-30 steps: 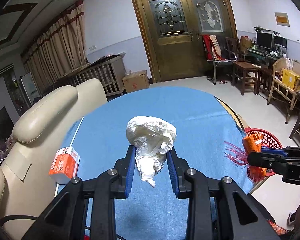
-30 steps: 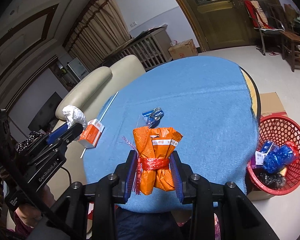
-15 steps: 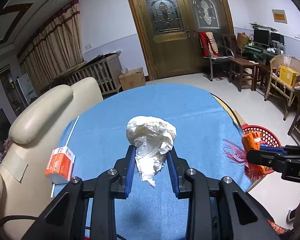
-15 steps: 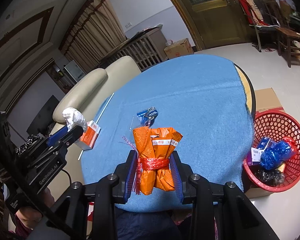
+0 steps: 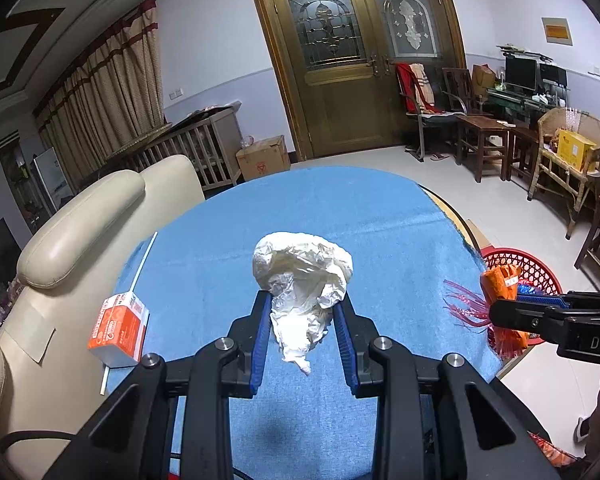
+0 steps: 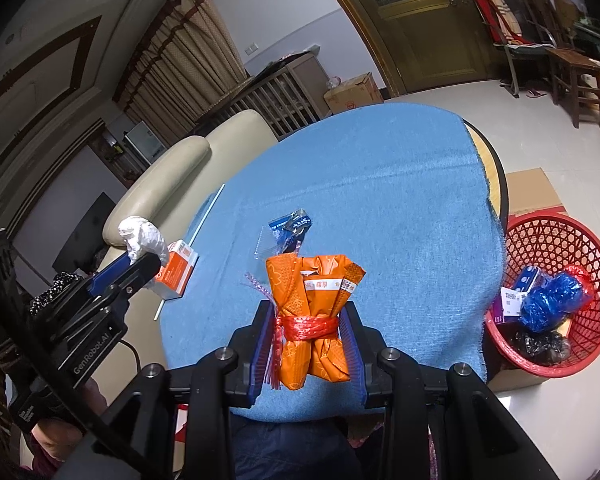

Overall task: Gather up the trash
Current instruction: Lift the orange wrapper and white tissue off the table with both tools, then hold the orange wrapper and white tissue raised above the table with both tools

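Trash: two pieces are held up over the table, more lies on the cloth, and some is already in the basket at the right of the frame.
Table (image 6: 380, 184): round, under a blue cloth, filling the centre of both views; its bare wooden rim shows at the right edge.
Armchair (image 5: 80, 232): cream leather, at the left of the frame, against the table's left side.
Red basket (image 6: 556, 240): plastic lattice, on the floor at the lower right, beside the table's edge; inside it a blue crumpled bag (image 6: 552, 300), a black bag and a small printed box.
Right gripper (image 6: 308, 332): pointing forward and down over the near table edge, jaws clenched on the orange packet's waist.
Orange packet (image 6: 312, 300): patterned orange wrap, upright between the blue pads, tied round with a red plastic strip; a red-and-white label band crosses its upper part. In the left wrist view it hangs at the right, in front of the basket.
Left gripper (image 5: 302, 320): tilted downward above the cloth, jaws grasping the white wad by its lower half.
White wad (image 5: 304, 280): crumpled thin plastic, bulging wide above the pads, a tail hanging below.
Orange carton (image 5: 118, 330): small orange-and-white box, lying at the table's left edge, lower left.
White straw (image 5: 140, 264): thin, along the left edge, running under the carton.
Blue wrapper (image 6: 290, 226): clear-and-blue packet, flat on the cloth just beyond the orange packet.
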The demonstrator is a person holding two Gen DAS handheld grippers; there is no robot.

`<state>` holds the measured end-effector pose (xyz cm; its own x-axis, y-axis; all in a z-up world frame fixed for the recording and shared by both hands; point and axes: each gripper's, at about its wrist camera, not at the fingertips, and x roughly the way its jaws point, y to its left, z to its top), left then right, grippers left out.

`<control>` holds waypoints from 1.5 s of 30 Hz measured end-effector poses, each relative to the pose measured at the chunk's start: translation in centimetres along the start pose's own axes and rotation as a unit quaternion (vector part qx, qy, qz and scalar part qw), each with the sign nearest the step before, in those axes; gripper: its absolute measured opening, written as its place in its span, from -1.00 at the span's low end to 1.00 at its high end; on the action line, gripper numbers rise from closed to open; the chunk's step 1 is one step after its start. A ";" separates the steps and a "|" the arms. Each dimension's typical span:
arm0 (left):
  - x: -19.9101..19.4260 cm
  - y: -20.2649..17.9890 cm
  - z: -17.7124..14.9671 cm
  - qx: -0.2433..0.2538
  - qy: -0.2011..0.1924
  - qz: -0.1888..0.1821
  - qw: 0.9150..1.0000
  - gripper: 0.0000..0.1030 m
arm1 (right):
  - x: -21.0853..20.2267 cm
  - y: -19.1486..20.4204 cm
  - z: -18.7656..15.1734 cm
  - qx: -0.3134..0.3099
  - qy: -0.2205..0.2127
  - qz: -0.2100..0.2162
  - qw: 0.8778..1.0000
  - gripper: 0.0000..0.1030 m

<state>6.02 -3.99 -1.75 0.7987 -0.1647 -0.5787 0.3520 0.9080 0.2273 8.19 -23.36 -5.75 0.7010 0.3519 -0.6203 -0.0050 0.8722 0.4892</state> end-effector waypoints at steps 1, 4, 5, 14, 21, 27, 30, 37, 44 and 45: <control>0.0 -0.1 0.0 0.002 0.000 0.000 1.000 -0.36 | 0.0 -0.1 -0.1 0.001 0.000 -0.001 1.000 -0.31; 0.2 -0.5 0.0 0.005 0.003 -0.005 1.000 -0.36 | 0.2 -0.5 -0.2 0.007 0.002 -0.001 1.000 -0.31; 0.2 -0.5 0.0 0.006 0.004 -0.005 1.000 -0.36 | 0.2 -0.6 -0.3 0.009 0.003 -0.002 1.000 -0.31; 0.4 -0.6 0.0 0.012 0.007 -0.006 1.000 -0.36 | 0.5 -0.8 -0.4 0.014 0.004 0.001 1.000 -0.31; 0.3 -1.0 -0.1 0.016 0.005 -0.006 1.000 -0.36 | 0.5 -1.0 -0.5 0.014 0.007 0.005 1.000 -0.31; 0.6 -0.9 -0.2 0.016 0.006 -0.007 1.000 -0.36 | 0.7 -1.1 -0.5 0.016 0.008 0.006 1.000 -0.31; 0.6 -0.9 -0.2 0.015 0.008 -0.007 1.000 -0.36 | 0.8 -1.0 -0.5 0.015 0.009 0.007 1.000 -0.31; 0.8 -0.9 -0.1 0.014 0.012 -0.007 1.000 -0.36 | 1.0 -1.0 -0.6 0.015 0.011 0.007 1.000 -0.31; 1.0 -0.9 -0.3 0.013 0.014 -0.008 1.000 -0.36 | 1.2 -1.1 -0.7 0.016 0.012 0.007 1.000 -0.31; 1.1 -0.9 -0.3 0.012 0.015 -0.008 1.000 -0.36 | 1.2 -1.1 -0.7 0.015 0.012 0.006 1.000 -0.31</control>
<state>6.42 -4.83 -2.84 0.7782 -0.1683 -0.6051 0.3772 0.8955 0.2361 8.51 -23.66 -7.45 0.6837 0.3712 -0.6283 0.0083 0.8569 0.5154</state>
